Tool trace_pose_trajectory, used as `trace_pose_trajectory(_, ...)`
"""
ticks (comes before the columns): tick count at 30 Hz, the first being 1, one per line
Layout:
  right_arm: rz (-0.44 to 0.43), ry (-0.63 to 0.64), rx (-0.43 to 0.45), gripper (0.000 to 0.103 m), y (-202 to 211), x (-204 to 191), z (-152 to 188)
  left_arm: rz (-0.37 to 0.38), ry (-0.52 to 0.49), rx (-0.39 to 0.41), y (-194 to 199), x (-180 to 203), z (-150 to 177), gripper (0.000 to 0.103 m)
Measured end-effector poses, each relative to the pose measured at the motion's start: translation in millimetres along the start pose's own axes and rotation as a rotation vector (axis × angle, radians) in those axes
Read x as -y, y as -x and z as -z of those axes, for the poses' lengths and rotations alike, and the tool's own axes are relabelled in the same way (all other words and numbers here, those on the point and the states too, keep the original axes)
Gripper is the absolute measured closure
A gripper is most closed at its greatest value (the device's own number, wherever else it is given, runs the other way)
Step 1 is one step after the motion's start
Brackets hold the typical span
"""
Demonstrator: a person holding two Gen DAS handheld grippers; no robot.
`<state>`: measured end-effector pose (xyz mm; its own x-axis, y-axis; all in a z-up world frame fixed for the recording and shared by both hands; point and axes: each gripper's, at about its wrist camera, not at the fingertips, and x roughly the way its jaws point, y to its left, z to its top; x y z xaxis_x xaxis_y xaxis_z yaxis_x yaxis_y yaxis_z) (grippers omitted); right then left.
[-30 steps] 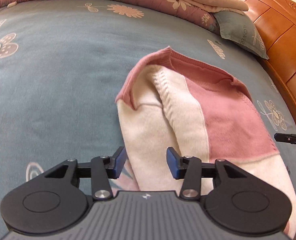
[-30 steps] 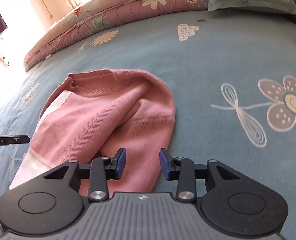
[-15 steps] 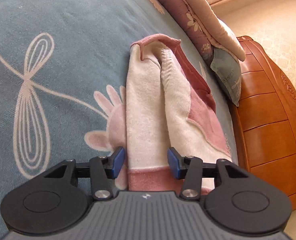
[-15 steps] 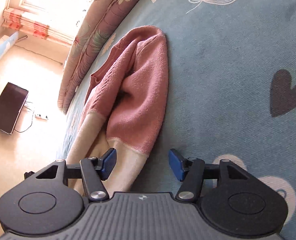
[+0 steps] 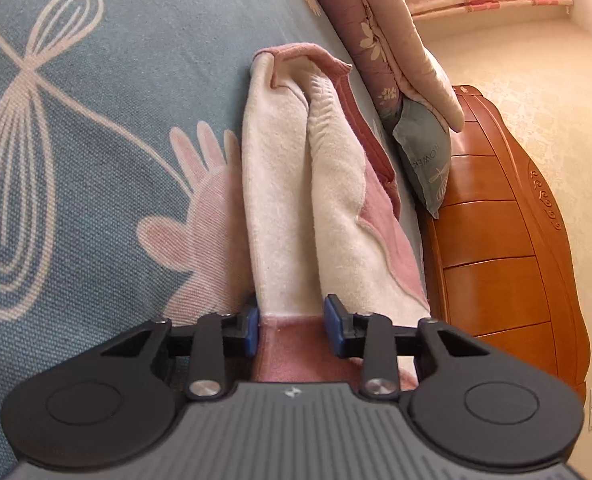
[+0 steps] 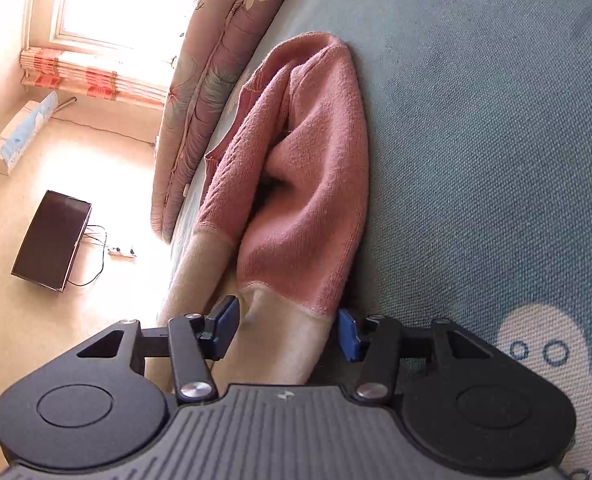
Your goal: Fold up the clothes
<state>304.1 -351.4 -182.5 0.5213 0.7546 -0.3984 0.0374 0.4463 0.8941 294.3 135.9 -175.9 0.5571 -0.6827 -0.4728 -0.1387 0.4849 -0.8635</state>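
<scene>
We see the bed's blue-grey woven cover (image 5: 95,60), printed with pale looped and floral figures, filling most of both views; broad bare cloth lies to the left of the garment in the left wrist view and to its right in the right wrist view. Along the far edge of the bed we see a folded mauve floral quilt (image 6: 199,92), and a grey-green pillow (image 5: 424,152) leans against the carved orange wooden headboard (image 5: 504,240), which bounds the bed on the right of the left wrist view. Beyond the bed's edge in the right wrist view we note a dark flat screen (image 6: 51,240).

The pink-and-cream knitted sweater (image 5: 291,200) lies on the cover as a long, narrow bundle with soft rolled folds. Its long axis runs straight away from both grippers; its pink end points toward the quilt, and its near hem reaches the fingers.

The left gripper (image 5: 291,326) has just been closing, and its blue pads stand narrow against the sides of the sweater's near end, pink band between them. The right gripper (image 6: 287,334) has likewise been closing; its pads flank the cream hem at moderate width, and we cannot tell whether they press it.
</scene>
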Motion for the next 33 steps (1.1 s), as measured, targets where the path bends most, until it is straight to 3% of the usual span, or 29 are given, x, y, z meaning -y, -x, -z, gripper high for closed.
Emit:
trace_pose_trajectory(2, -0.006, -0.038, 0.007, 0.078, -10.6, 3.8, -10.6, -0.010, 0.034, 0.005, -12.4, -2.5, -11.2, 0.088)
trace_pose_trajectory(3, -0.008, -0.055, 0.011, 0.083, -15.3, 5.5, -14.7, -0.016, 0.032, 0.007, -16.0, -2.0, -11.5, 0.094)
trace_pose_trajectory(4, -0.004, -0.074, 0.014, 0.092, -18.0, 7.5, -16.0, -0.019, 0.031, 0.010, -18.3, -1.7, -10.2, 0.094)
trace_pose_trajectory(10, -0.029, -0.026, 0.043, 0.097, -14.2, 11.7, -0.3, -0.017, -0.030, 0.033, -17.8, 0.3, 1.5, 0.094)
trace_pose_trajectory(15, 0.067, 0.029, 0.047, 0.095, -13.8, -11.0, -5.9, -0.101, -0.062, 0.029, -11.1, 17.3, -3.9, 0.097)
trace_pose_trajectory(19, 0.132, 0.094, 0.094, 0.095, 9.8, -25.5, -17.2, -0.142, -0.131, 0.058, 6.5, 33.5, -9.7, 0.100)
trace_pose_trajectory(26, 0.392, 0.319, 0.142, 0.095, 47.1, -59.6, -54.8, -0.280, -0.229, 0.118, 38.9, 49.0, -40.9, 0.100)
trace_pose_trajectory(33, 0.686, 0.491, 0.155, 0.095, 73.9, -69.2, -100.2, -0.493, -0.281, 0.163, 59.2, 49.0, -90.2, 0.100)
